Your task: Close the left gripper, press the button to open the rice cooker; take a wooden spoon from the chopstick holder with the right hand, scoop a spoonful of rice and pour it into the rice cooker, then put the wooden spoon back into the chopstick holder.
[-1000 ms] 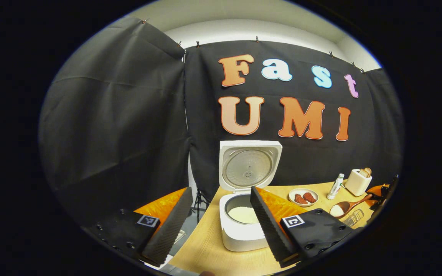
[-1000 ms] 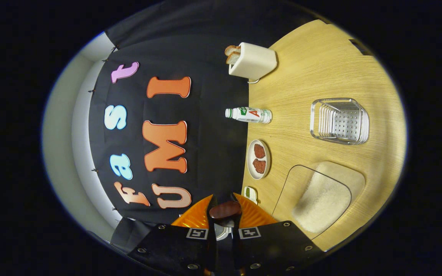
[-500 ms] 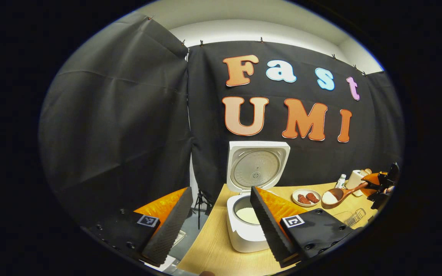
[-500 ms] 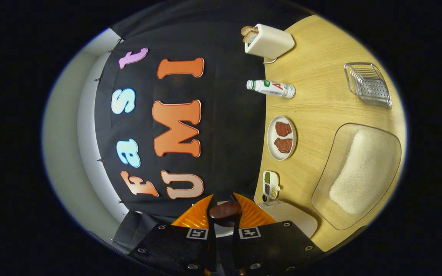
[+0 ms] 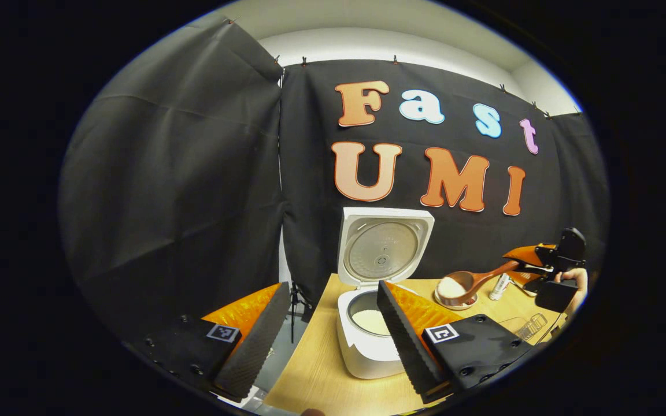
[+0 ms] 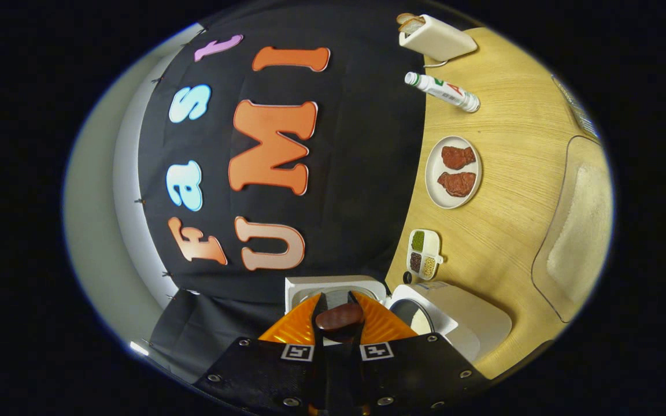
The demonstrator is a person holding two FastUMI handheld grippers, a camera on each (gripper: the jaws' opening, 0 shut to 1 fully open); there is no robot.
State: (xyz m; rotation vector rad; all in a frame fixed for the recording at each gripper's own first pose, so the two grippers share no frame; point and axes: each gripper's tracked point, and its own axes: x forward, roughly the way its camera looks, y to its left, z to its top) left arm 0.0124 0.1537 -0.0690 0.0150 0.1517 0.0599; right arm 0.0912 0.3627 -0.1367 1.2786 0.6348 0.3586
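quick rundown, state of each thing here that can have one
white rice cooker: lid up, rice inside
brown wooden spoon: loaded with rice, held above table
left gripper: open, empty
right gripper: shut on spoon handle
white toaster: bread in the slots
white bottle: capped, upright

Your left gripper view sits low at the table's (image 5: 321, 375) near edge, upright, facing the booth wall, close to the open rice cooker (image 5: 370, 335). Your right gripper view rides higher, rolled about a quarter turn, so the table (image 6: 506, 231) runs down its right side. The 2 views share the rice cooker (image 6: 454, 323), the plate (image 6: 453, 172), the bottle (image 6: 441, 91) and the back wall.
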